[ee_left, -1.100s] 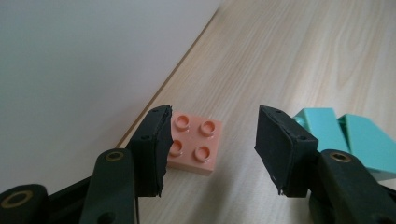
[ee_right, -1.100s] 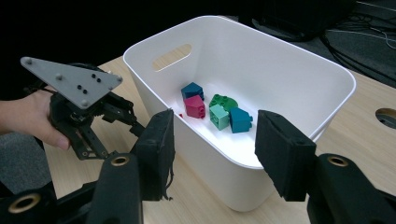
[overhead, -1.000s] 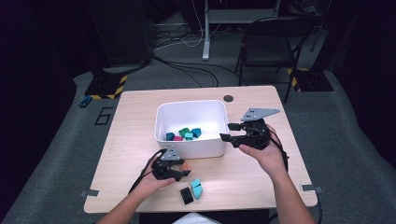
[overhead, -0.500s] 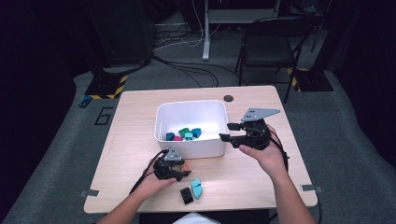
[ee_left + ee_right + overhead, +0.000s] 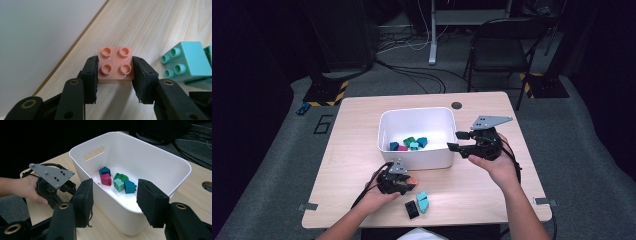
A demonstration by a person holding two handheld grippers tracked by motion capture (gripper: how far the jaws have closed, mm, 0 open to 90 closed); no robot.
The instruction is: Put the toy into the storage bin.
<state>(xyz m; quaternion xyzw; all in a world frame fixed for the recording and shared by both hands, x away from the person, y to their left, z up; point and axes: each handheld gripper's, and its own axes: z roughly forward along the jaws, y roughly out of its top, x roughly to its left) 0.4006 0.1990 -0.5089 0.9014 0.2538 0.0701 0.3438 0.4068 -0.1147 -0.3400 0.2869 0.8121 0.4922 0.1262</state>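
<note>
Left gripper view: brick clamped, lift next

Left tongs (image 5: 114, 75) just closing — pads now pressed on pink brick (image 5: 115, 65), sitting on table (image 5: 155, 22) beside bin (image 5: 417, 159). Right tongs (image 5: 114, 195) spread, empty, over bin rim. Next, likely: raise brick clear of rim, carry over bin — then release.

The left gripper (image 5: 404, 184) sits low at about seven o'clock on the table, its jaws having just been closing, pads against a salmon-pink studded plastic brick (image 5: 115, 65). The right gripper (image 5: 455, 141) hovers at three o'clock, jaws parted and empty, forearm stretched from five o'clock.
</note>
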